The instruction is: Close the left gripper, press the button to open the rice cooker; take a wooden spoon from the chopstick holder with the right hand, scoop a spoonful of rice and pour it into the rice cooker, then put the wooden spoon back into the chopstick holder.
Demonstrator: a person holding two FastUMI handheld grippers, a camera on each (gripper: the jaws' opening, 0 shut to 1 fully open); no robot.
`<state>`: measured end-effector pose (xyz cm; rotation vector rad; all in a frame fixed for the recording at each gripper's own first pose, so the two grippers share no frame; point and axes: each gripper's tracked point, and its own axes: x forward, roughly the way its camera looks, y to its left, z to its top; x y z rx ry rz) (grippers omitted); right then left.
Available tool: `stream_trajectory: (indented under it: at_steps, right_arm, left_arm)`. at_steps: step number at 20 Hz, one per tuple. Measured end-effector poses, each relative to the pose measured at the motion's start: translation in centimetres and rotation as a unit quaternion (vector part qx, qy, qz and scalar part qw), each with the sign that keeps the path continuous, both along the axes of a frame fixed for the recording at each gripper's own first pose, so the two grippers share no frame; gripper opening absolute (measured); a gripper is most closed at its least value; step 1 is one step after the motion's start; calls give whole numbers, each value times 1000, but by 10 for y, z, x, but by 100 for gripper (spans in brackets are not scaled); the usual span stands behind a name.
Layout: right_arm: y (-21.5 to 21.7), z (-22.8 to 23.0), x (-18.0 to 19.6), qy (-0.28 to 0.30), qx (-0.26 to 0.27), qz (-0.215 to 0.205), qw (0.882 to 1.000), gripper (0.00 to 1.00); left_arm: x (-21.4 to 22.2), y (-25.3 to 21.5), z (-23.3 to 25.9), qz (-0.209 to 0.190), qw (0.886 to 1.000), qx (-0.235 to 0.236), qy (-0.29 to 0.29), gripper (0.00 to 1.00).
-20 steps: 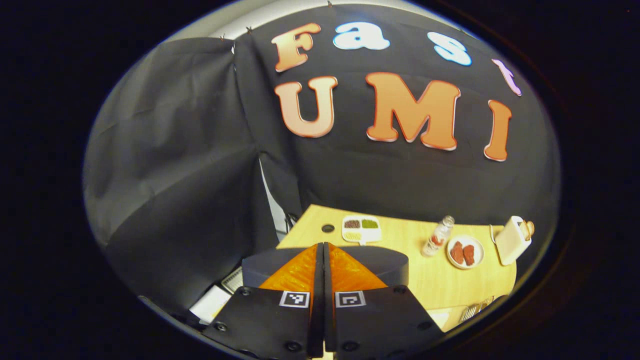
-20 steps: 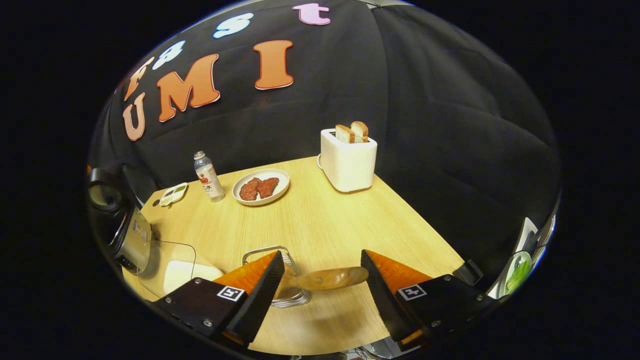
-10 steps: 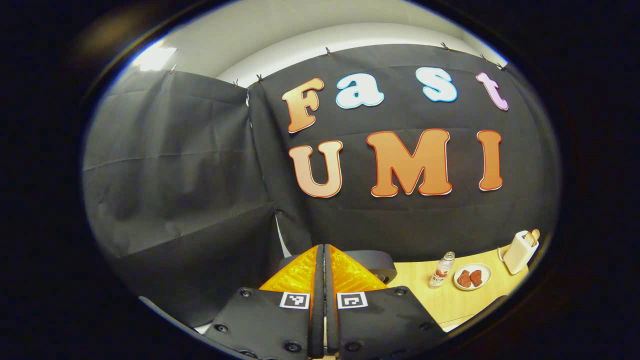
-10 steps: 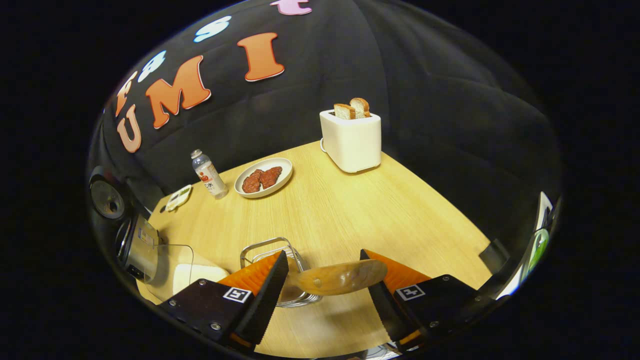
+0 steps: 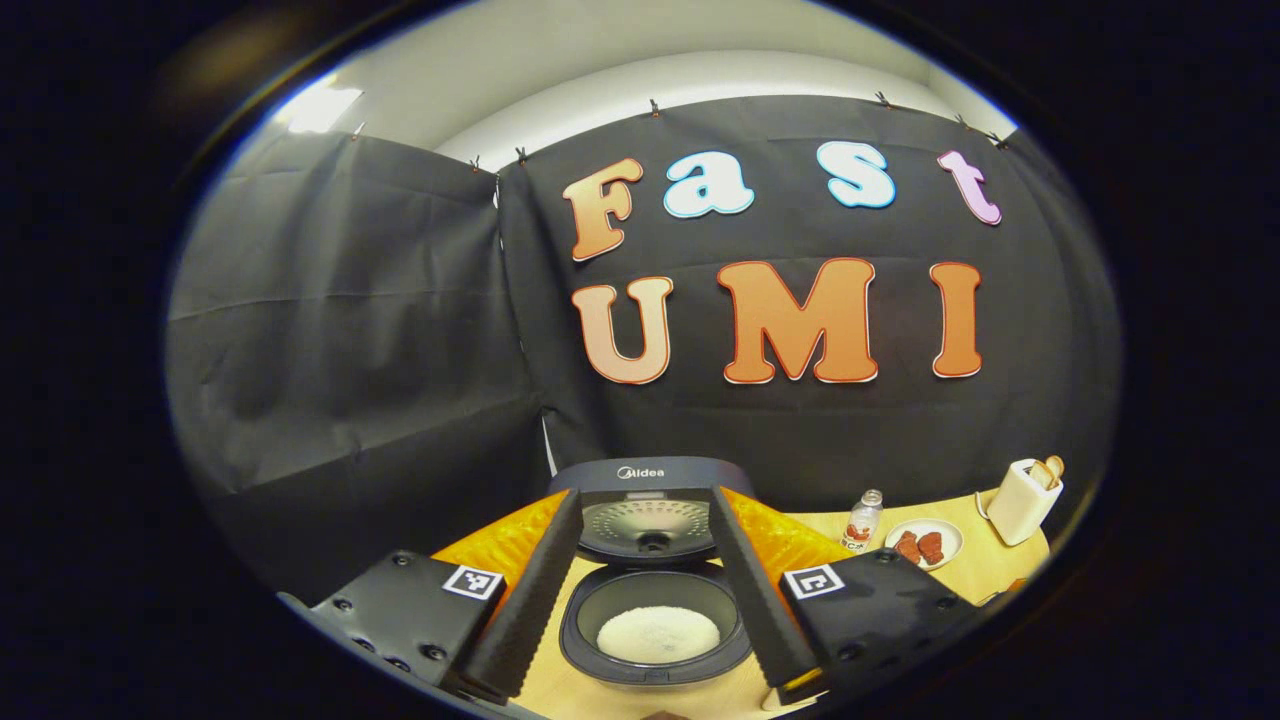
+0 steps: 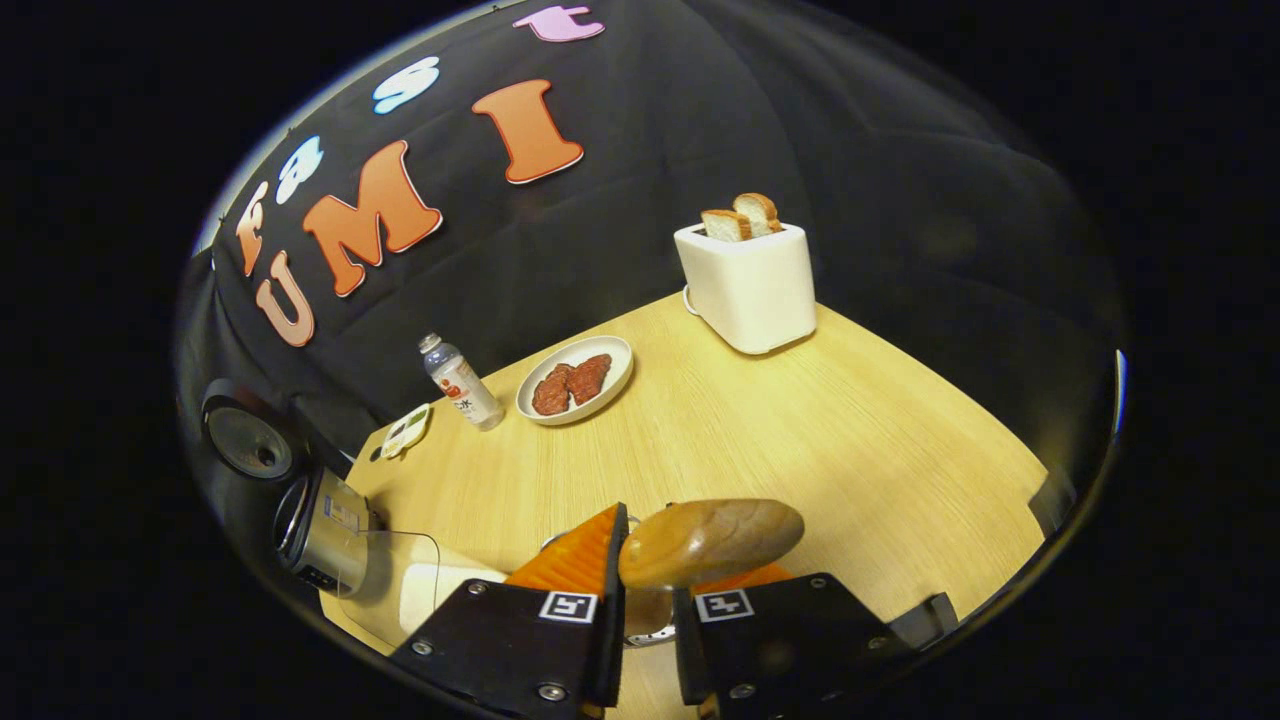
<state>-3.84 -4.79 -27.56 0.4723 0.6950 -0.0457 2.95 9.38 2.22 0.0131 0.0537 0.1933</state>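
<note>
While right gripper (image 6: 645, 590) fingers are clenching on wooden spoon (image 6: 710, 540), I am judging it light, stiff, smooth, apt to pivot; hold best kept on the handle, below the bowl. Bowl is protruding above fingertips, over chopstick holder (image 6: 652, 634) on counter (image 6: 850, 440); handle is passing between fingers, hidden lower down. Left gripper (image 5: 648, 575) fingers are standing released, apart, framing rice cooker (image 5: 655, 590). Lid is standing raised, white rice lying in inner pot. I am judging scoop step pending.

bottle (image 6: 460, 382) left of plate (image 6: 612, 360), toaster (image 6: 750, 285) right, on table (image 6: 860, 440).
</note>
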Motion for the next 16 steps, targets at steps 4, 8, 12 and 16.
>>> stream_trajectory:
  at_steps: [4, 8, 12, 16]
  right_arm:
    - [6, 3, 12, -1, -4, 6, 1000, 14]
    - [5, 8, 9, 13, -22, 19, 999, 10]
    - [1, 38, 10, -6, -40, 11, 999, 10]
    - [-4, 85, 12, -47, -65, 5, 997, 10]
  left_arm:
    - [-3, -3, -12, 3, 1000, 5, 16, 90]
    - [-5, -8, -22, -3, 1000, 5, 24, 87]
    - [0, -9, -24, -10, 1000, 10, 23, 100]
    - [6, -4, -26, -19, 1000, 8, 21, 96]
